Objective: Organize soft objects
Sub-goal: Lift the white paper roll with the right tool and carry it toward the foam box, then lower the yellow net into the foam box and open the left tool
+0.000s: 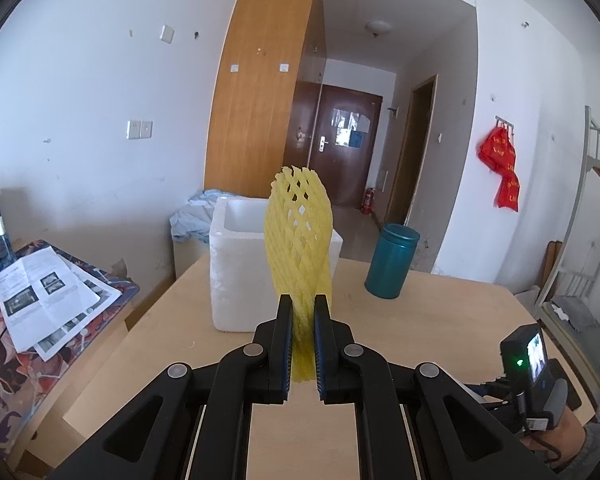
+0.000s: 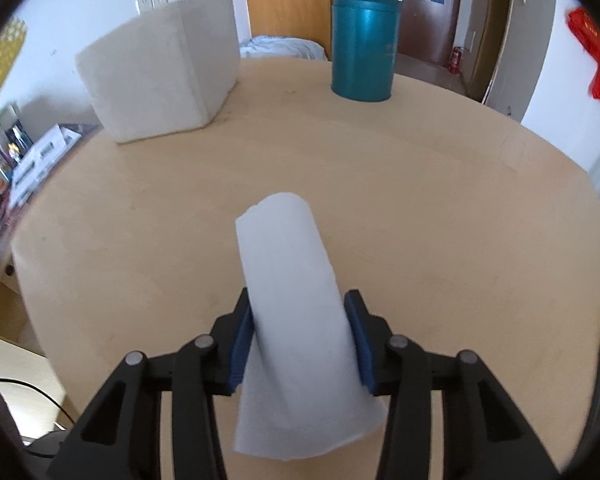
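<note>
— Yellow foam netting (image 1: pixel 298 240), that is what the left gripper (image 1: pixel 303 308) is pinching. Its two fingers are squeezing the lower end of the mesh sleeve flat, and the rest is standing up above the tips, over the wooden table (image 1: pixel 420 340).

— And the other hand?

— The right gripper (image 2: pixel 298 300) is clamping a white foam roll (image 2: pixel 292 280). The blue pads (image 2: pixel 240 340) are pressing against its two sides, and the roll is sticking out forward past the fingertips and hanging a little behind them too. It is being carried above the tabletop; I cannot tell whether its far end is touching the wood.

— What else is sitting on that table?

— A white styrofoam box (image 1: pixel 236 276) is standing toward the far left, open at the top, and from the left gripper's side the netting is showing right in front of it. A teal canister (image 1: pixel 392 262) is standing upright to the right of the box, well apart from it. Printed sheets (image 1: pixel 48 300) are lying on a patterned surface off to the left, beside the table.

— Anything in the box?

— Cannot say; its inside is not showing clearly from either angle.
</note>
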`<state>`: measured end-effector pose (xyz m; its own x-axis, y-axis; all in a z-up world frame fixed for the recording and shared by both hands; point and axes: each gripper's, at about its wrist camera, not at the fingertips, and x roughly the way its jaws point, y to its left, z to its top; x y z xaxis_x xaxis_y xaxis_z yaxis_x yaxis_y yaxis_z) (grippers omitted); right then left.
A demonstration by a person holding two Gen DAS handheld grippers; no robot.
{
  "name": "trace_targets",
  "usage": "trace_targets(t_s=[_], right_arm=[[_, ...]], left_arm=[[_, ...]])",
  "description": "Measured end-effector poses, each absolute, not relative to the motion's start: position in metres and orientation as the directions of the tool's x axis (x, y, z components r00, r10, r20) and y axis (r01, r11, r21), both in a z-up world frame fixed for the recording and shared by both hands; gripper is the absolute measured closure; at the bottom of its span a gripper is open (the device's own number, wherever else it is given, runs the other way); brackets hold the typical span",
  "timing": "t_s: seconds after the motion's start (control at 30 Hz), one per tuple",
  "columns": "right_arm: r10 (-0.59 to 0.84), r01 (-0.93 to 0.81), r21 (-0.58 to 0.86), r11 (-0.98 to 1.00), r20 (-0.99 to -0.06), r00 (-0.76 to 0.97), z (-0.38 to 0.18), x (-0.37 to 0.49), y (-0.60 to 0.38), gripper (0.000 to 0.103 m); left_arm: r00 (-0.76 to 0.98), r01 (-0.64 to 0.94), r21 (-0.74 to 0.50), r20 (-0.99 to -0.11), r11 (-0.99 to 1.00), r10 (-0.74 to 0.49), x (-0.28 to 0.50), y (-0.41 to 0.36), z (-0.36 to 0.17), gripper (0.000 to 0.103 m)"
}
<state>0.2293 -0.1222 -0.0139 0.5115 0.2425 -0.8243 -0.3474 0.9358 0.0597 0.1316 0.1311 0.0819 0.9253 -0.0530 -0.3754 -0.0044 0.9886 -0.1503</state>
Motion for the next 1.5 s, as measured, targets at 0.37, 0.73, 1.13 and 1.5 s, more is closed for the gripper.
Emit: trace_targets(t_s=[0.37,0.73,1.13,1.5], right_arm=[[0.466,-0.435,0.225,0.872,-0.655,0.595,0.057,0.189,-0.096,0.055],[0.599,-0.519,0.311,0.796,-0.527,0.603,0.105,0.194,-0.058,0.055],[0.625,-0.544,0.312,0.779,-0.469,0.625,0.127,0.214,-0.035,0.055],[0.625,-0.550,0.304,0.778,-0.465,0.627,0.133,0.251,-0.017,0.055]], left_arm=[[0.931,-0.023,-0.124,-0.364,0.992,-0.024,0.105,0.130,0.083,0.093],[0.932,-0.065,-0.126,-0.362,0.990,0.015,0.106,0.141,0.087,0.093],[0.932,-0.085,-0.123,-0.360,0.989,0.036,0.130,0.152,0.094,0.093],[0.929,-0.089,-0.114,-0.367,0.989,0.042,0.174,0.157,0.097,0.093]])
